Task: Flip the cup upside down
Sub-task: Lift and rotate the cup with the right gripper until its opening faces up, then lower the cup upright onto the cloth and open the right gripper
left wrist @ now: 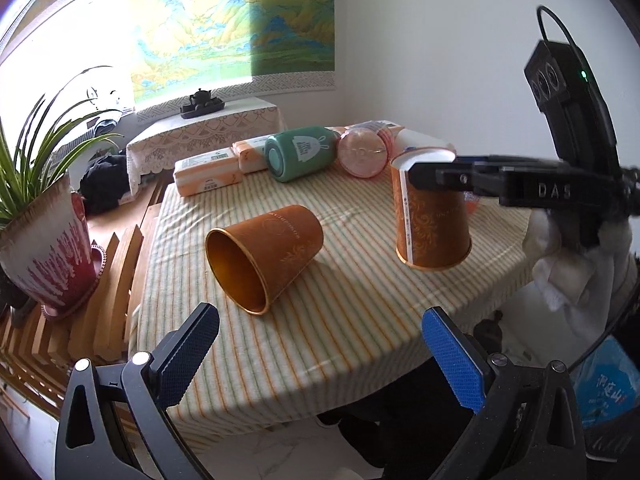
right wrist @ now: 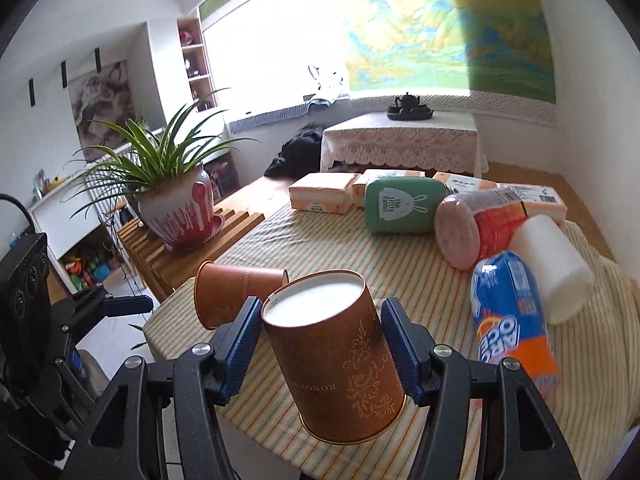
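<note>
Progress: one cup [right wrist: 336, 354] already stands mouth down, white base up, on the striped tablecloth [right wrist: 320, 240]; a second cup [left wrist: 264, 258] lies on its side, mouth open toward the left wrist camera. Judging by this, one flip is nearly finished and the lying cup is still to do.
Right gripper [right wrist: 320, 344]: blue pads flank the inverted cup near its base. Whether they press it or have just let go, I cannot tell; the cup tilts slightly in the right wrist view, and its rim looks at or just above the cloth.
Left gripper [left wrist: 320, 354]: jaws wide apart, holding nothing, hovering at the table's near edge, with the lying cup just ahead between the finger lines but apart from both pads.
Clutter: green bottle [left wrist: 300, 152], tissue packs and snack tubes lie at the far side, well apart from both cups.
</note>
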Motion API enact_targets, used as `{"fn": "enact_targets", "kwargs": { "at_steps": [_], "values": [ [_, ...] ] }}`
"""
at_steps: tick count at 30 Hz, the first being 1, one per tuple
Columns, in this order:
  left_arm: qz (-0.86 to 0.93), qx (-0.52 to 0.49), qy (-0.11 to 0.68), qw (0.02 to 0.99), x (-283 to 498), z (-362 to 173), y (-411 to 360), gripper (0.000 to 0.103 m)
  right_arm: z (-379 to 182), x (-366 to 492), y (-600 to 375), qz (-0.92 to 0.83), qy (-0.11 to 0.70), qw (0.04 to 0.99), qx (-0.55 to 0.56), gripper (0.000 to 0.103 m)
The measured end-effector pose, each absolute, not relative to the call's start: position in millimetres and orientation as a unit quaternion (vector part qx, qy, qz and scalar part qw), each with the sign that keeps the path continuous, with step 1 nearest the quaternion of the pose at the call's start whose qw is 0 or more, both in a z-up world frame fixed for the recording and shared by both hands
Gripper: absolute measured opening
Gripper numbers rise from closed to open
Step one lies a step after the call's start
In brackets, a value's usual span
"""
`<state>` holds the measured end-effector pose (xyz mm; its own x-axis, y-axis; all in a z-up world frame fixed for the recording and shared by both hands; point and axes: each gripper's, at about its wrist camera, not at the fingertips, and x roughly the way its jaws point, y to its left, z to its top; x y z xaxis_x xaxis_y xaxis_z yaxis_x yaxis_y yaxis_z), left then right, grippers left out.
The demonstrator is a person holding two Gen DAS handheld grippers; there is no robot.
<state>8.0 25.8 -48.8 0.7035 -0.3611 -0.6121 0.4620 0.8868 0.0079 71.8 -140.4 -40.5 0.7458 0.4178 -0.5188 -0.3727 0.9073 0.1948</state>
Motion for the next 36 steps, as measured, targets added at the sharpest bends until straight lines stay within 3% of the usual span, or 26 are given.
{"fn": "enact_targets", "kwargs": {
  "at_steps": [13,36],
  "values": [
    [-0.224,0.085,0.310,0.920,-4.3,-47.3,17.5,0.103,-66.2,39.9,-150.8,0.177,0.236,0.952,0.076,0.057],
    [-0.234,0.092,0.310,0.917,-8.8,-49.8,8.2,0.103,-72.5,25.5,-155.4,0.148,0.239,0.957,0.069,0.055]
  ]
}}
